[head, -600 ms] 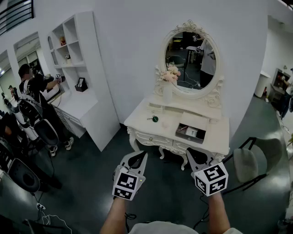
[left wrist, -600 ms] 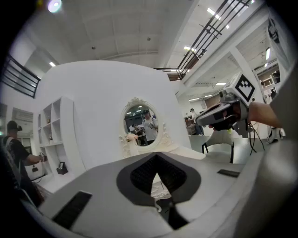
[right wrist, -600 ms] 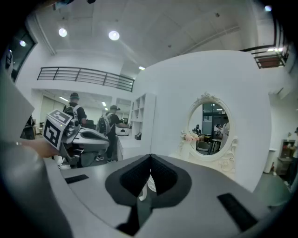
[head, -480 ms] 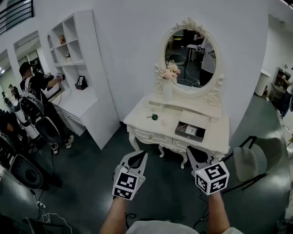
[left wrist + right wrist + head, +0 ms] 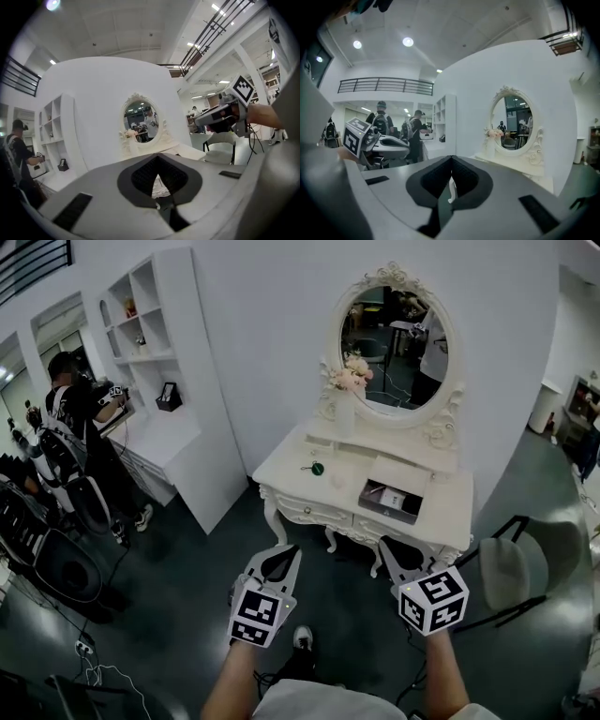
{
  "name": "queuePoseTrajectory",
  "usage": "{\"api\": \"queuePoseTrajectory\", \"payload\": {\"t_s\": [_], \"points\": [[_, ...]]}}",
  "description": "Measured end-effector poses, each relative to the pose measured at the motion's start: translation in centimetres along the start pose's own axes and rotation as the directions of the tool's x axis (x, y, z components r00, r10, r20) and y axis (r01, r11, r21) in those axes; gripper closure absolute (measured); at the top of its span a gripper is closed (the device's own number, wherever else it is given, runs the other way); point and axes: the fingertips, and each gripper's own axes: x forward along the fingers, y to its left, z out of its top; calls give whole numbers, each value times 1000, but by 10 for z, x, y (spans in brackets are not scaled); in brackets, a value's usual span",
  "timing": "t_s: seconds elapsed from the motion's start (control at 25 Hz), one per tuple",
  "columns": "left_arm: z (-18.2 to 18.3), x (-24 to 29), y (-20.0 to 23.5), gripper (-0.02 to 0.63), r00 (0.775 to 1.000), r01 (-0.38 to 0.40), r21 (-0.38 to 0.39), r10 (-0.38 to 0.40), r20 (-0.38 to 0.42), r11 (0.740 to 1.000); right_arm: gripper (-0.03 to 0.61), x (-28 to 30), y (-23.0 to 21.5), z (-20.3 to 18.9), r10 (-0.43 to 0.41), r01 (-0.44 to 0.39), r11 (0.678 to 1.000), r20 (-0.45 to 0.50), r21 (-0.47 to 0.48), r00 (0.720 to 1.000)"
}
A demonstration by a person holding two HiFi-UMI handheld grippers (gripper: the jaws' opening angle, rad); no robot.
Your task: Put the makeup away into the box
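White shelves [image 5: 169, 352] stand along the wall at far left, with a person [image 5: 73, 413] busy at the counter there, well apart from the work. Next comes the left gripper [image 5: 284, 555], held nearly level over the dark floor with its jaws closed tip to tip and nothing between them; it looks carried that way simply because the walk to the furniture is not finished. Beyond it stands the white dressing table [image 5: 445, 517], and on its top lies a small green round thing [image 5: 318, 468], probably the makeup to be stowed, out in the open and easy to reach. To the right of that sits the dark box [image 5: 392, 499], lid off and facing up, so it is ready to take things. The right gripper [image 5: 391, 553] is level with its partner, also shut and empty, short of the table's front edge. A grey chair [image 5: 511, 568] waits at far right, pulled aside from the table.
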Motion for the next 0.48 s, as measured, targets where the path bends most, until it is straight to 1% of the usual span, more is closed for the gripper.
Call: {"api": "queuePoseTrajectory", "payload": {"t_s": [0.12, 0.2, 0.32, 0.48], "points": [[-5, 12, 7, 601, 1000, 3, -1, -3, -2, 1000, 577, 13, -6, -2, 5, -5, 1000, 6, -16, 1000], [-10, 23, 15, 601, 1000, 5, -7, -5, -2, 1000, 577, 25, -13, -2, 7, -7, 1000, 13, -3, 1000], [-19, 45, 35, 602, 1000, 2, -19, -2, -1, 1000, 577, 48, -28, 1, -2, 2, 1000, 18, 24, 1000], [-25, 84, 68, 602, 1000, 13, -22, -13, 5, 1000, 577, 87, -49, 8, -22, 22, 999, 11, 26, 1000]]}}
